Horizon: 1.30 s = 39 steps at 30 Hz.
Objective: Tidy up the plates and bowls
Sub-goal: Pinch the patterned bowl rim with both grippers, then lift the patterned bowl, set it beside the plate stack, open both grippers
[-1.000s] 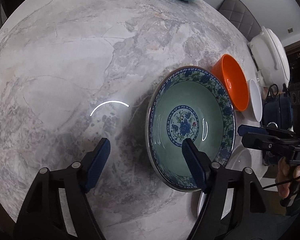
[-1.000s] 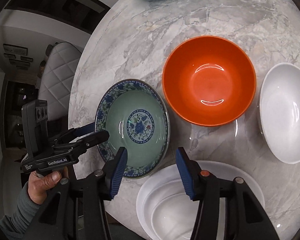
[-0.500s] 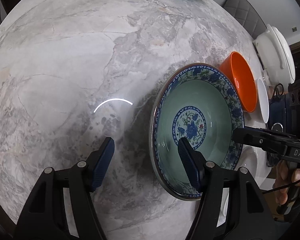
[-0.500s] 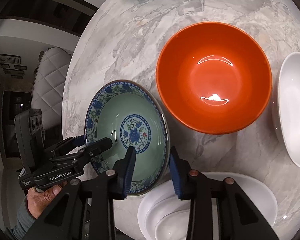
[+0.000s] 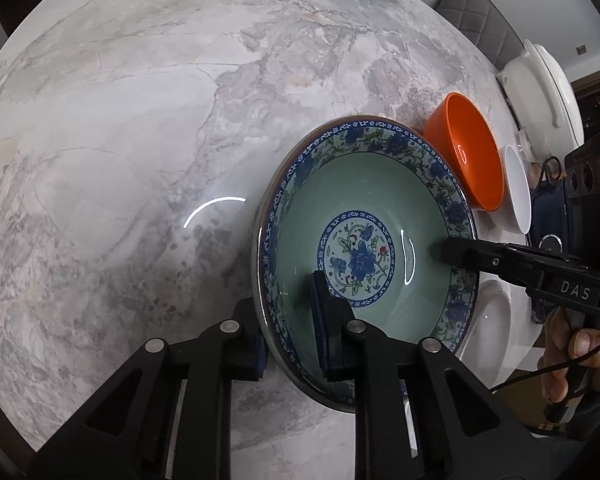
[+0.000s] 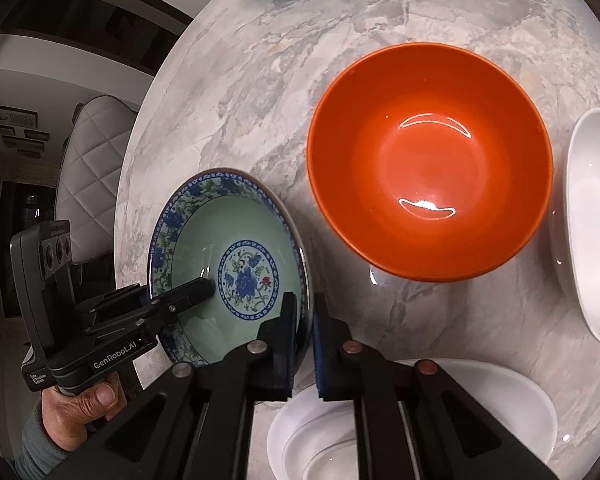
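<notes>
Clamping floral bowl (image 5: 364, 248) with both claws, left claw (image 5: 292, 332) closing, right claw (image 6: 304, 344) shut; we've stacked nothing, orange bowl (image 6: 428, 160) waits.

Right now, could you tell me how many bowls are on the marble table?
2: the blue floral bowl near the table's edge, gripped on opposite rims by both grippers, and the orange bowl beside it. White dishes may hide others.

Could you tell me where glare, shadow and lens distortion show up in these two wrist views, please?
Left wrist view: a bright curved glare arc lies on the marble table, a dark shadow sits left of the blue floral bowl, and the fisheye bulges the tabletop into a dome. Right wrist view: lamp reflections gleam inside the orange bowl; corners are vignetted black; focus looks sharp throughout.
</notes>
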Each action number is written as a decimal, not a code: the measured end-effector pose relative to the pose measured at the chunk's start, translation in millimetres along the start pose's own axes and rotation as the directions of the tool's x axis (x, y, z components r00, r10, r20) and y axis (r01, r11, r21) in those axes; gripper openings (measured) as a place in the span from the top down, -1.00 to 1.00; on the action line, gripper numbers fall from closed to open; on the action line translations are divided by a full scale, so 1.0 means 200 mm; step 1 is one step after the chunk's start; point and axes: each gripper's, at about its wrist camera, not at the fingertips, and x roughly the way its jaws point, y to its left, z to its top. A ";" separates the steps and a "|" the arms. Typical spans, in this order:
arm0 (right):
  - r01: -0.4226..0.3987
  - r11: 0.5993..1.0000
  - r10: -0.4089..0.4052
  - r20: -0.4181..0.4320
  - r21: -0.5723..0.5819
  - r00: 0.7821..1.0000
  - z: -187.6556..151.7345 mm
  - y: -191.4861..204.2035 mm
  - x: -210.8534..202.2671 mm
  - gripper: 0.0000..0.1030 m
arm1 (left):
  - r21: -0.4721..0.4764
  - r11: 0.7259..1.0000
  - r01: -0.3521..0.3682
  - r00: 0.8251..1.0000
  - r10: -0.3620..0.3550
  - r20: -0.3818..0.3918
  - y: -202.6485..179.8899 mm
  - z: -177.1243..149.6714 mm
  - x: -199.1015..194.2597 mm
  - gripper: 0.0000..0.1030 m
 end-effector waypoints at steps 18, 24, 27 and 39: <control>0.002 0.987 -0.010 -0.050 -0.158 0.999 -0.40 0.38 0.10 0.82 | -0.097 0.995 0.010 1.000 -0.010 -0.003 0.29 -0.60 -0.22 0.68; 0.003 0.991 -0.011 -0.059 -0.135 0.998 -0.47 0.34 0.19 0.82 | -0.083 0.997 -0.010 1.000 0.011 0.002 0.31 -0.67 -0.18 0.68; -0.016 0.988 0.009 -0.049 -0.151 0.999 -0.49 0.35 0.19 0.76 | -0.117 0.993 -0.003 1.000 0.004 0.006 0.35 -0.66 -0.18 0.65; -0.019 0.999 0.028 0.223 -0.042 0.974 -0.41 0.04 -0.47 -0.06 | -0.079 0.991 0.110 0.972 -0.090 0.216 0.21 -0.23 -0.71 -0.54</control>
